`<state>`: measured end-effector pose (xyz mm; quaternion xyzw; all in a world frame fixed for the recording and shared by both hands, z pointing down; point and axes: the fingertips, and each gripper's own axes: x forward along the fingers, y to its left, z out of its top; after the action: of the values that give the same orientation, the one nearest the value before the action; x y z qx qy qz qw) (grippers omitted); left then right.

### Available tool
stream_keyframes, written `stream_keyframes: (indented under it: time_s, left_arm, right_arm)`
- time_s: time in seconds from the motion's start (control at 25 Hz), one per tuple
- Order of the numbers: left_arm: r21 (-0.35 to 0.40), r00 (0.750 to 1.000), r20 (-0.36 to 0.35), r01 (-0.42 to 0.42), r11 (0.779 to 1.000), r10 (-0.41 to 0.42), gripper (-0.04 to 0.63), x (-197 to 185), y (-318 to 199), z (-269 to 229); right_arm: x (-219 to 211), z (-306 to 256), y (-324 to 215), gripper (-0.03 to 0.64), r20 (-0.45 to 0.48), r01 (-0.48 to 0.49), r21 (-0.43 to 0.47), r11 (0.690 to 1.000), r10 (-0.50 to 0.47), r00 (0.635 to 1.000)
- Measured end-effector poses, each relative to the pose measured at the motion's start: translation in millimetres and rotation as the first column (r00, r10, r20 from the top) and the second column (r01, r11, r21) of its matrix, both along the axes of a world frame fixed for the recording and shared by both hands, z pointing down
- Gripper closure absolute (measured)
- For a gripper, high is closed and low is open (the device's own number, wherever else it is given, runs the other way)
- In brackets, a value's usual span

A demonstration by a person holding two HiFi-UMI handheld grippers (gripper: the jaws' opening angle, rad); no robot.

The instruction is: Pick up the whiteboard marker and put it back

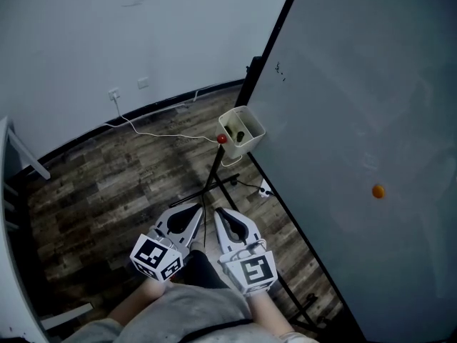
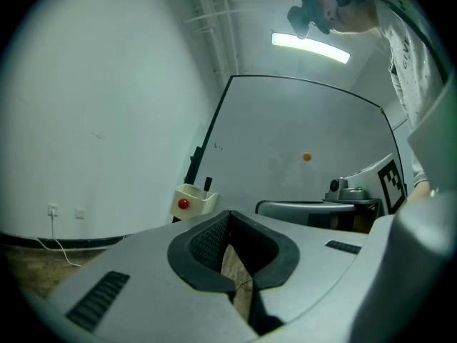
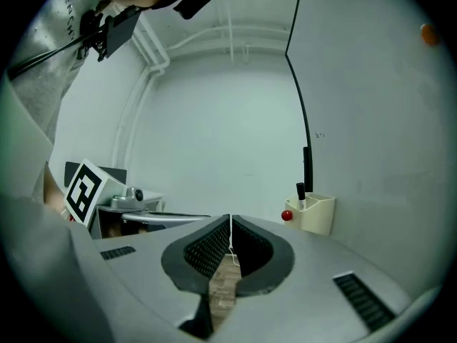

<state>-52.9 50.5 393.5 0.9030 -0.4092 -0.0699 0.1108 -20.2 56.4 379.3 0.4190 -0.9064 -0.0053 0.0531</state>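
Left hand-held gripper (image 2: 228, 214): jaws closed tip to tip, holding nothing; only floor boards show through the slot behind the tips.
Right hand-held gripper (image 3: 230, 220): the same, pads together and empty. In the head view both sit low centre, close to the body.
Whiteboard marker (image 3: 300, 192): upright in the cream holder (image 1: 243, 128) at the left edge of the whiteboard (image 1: 357, 120), upper centre of the head view, dark cap up.
Step in hand: we judge neither gripper engaged. The marker is in its place, either not yet lifted or already returned – we cannot tell which.
Next move: if the pick is ahead, one gripper must travel up-frame to the holder, open its jaws and close on the cap end from above.
Surroundings: a red ball (image 1: 222, 139) at the holder's side, an orange magnet (image 1: 378, 191) on the board at right, and a white cable (image 1: 157, 133) across the wooden floor (image 1: 107, 184).
In the way: the black stand legs (image 1: 214, 184) lie between grippers and holder, and the holder's walls leave only the marker's top free.
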Motion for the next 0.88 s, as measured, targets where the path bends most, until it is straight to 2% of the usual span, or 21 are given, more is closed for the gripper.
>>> stream_keyframes:
  time_s: [0.2,0.44,0.88]
  left_arm:
    - [-0.014,1.000,0.008,-0.008,1.000,0.008,0.580,12.5,-42.4,3.6]
    - [-0.010,1.000,0.020,0.004,1.000,-0.004,0.580,18.4,-93.4,4.4]
    - [-0.032,0.999,0.028,0.018,0.999,-0.017,0.580,29.4,-157.8,18.8]
  right_arm:
    - [8.6,2.1,-43.3,0.595,-0.020,0.001,0.017,1.000,0.000,1.000]
    - [27.4,-0.1,-98.4,0.595,0.006,-0.038,0.014,0.999,0.038,0.999]
    - [54.6,-1.0,-172.8,0.594,0.020,-0.071,0.003,0.997,0.071,0.997]
